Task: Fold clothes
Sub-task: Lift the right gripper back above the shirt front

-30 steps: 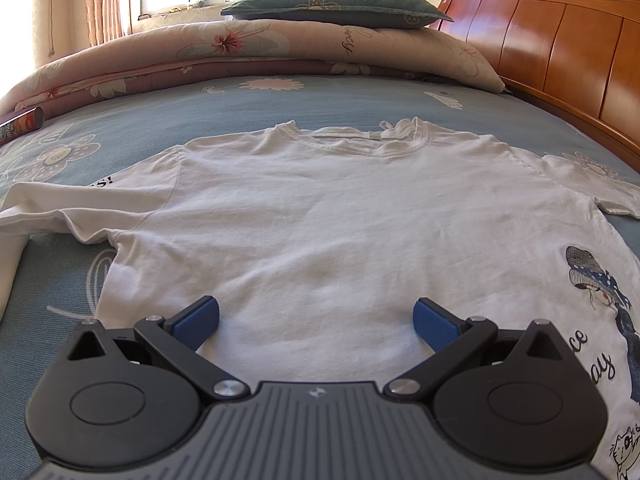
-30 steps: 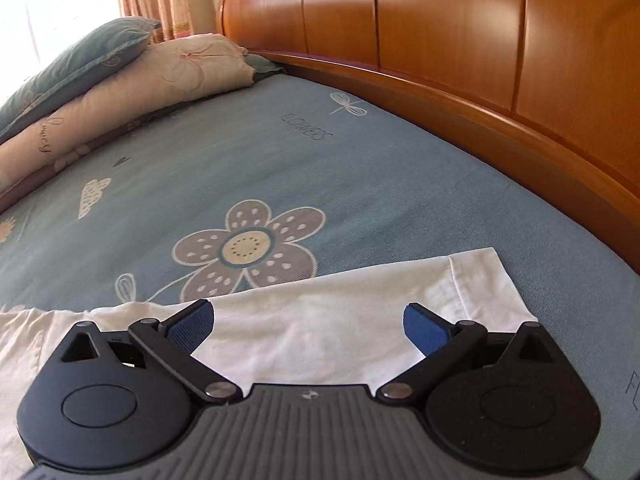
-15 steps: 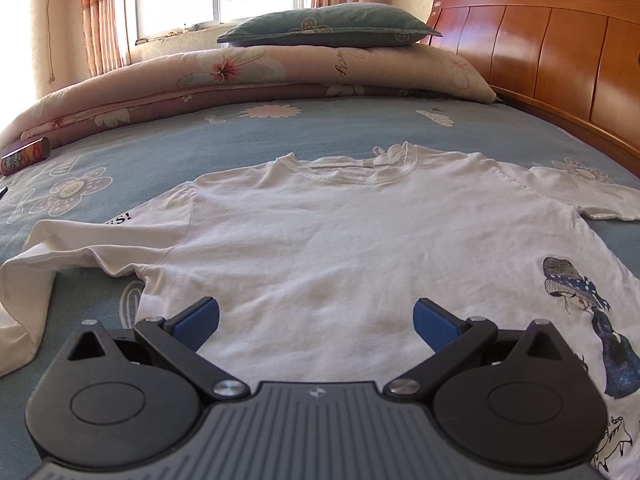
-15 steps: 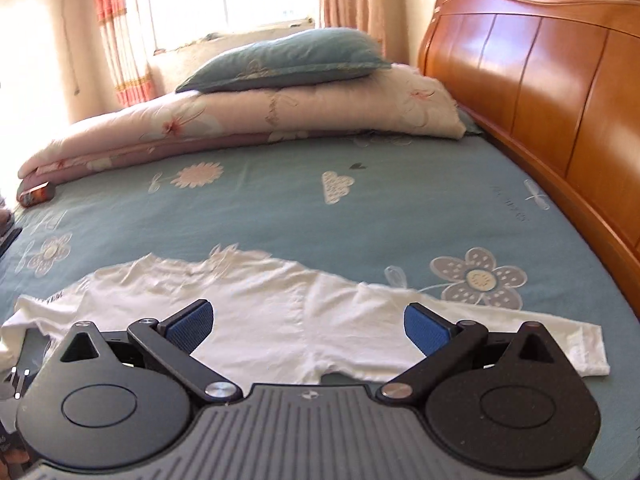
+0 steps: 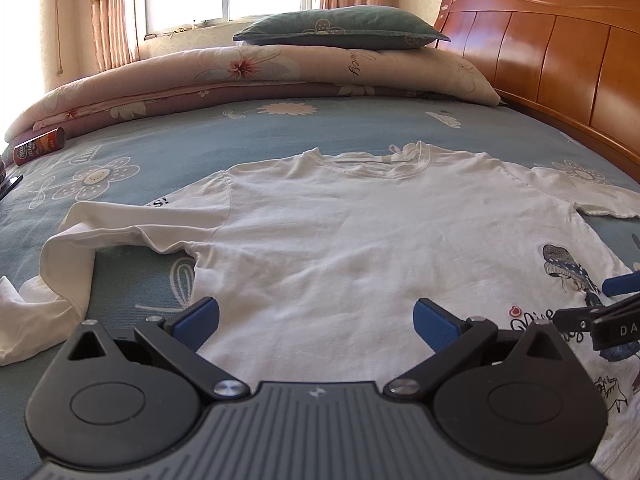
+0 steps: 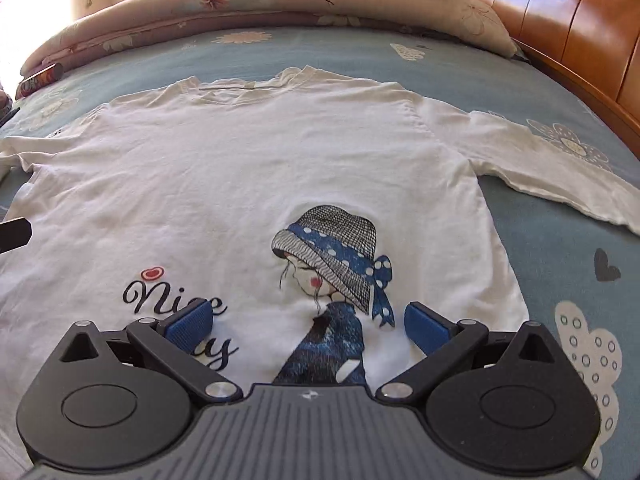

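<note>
A white long-sleeved T-shirt (image 5: 360, 240) (image 6: 240, 168) lies spread on the blue bed sheet, collar pointing away, with a printed girl in a blue hat (image 6: 332, 256) and the words "Nice day" on its front. Its left sleeve (image 5: 72, 264) is bent and crumpled; the right sleeve (image 6: 540, 160) stretches out flat. My left gripper (image 5: 316, 320) hovers open over the lower left part of the shirt. My right gripper (image 6: 308, 320) hovers open over the print, and its fingers (image 5: 620, 284) show at the right edge of the left wrist view. Neither holds cloth.
A rolled quilt (image 5: 256, 76) with a green pillow (image 5: 340, 28) lies across the bed's far end. A wooden headboard (image 5: 560, 64) runs along the right side. A red can (image 5: 40, 146) and a dark flat object (image 5: 10, 184) lie at the far left.
Both grippers have pulled back and risen, so more of the shirt shows. The right gripper swung from the right sleeve near the headboard to over the shirt's printed front.
</note>
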`<state>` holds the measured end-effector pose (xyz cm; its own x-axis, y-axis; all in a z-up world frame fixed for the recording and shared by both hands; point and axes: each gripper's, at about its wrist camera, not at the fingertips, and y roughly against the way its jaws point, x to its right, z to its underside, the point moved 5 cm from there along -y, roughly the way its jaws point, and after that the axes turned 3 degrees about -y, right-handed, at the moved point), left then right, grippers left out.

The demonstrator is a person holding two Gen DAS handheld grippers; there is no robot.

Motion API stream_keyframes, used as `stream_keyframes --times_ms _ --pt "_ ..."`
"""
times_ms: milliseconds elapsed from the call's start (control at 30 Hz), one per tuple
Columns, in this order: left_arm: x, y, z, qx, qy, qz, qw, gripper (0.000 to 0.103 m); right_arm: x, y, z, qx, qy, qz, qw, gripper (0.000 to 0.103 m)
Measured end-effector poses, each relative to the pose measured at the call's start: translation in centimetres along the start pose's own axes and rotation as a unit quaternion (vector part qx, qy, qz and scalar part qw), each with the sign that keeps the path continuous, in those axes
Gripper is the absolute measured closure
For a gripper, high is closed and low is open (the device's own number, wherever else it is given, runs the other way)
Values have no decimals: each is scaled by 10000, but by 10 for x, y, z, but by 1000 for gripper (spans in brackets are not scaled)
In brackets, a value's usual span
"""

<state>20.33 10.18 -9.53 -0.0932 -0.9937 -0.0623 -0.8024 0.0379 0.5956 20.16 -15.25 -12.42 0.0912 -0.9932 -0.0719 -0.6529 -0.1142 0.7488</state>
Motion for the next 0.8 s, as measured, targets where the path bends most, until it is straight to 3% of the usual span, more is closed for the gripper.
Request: stream_keyframes --times_ms 267,367,533,633,800 --pt "35 -14 28 -375 -625 53 9973 0 -1 20 32 475 -76 195 9987 0" --pt "31 -17 29 -479 -258 175 9984 1 -3 19 35 644 -51 226 9977 0" --pt "30 -19 31 -460 -185 184 9986 0 -3 28 40 635 -9 96 9979 0" --pt "30 -20 31 -425 -164 192 9988 0 -9 36 34 625 -46 -123 9980 0" --pt "29 -19 30 -475 -142 230 9985 1 -40 53 -18 1152 337 -768 9898 0"
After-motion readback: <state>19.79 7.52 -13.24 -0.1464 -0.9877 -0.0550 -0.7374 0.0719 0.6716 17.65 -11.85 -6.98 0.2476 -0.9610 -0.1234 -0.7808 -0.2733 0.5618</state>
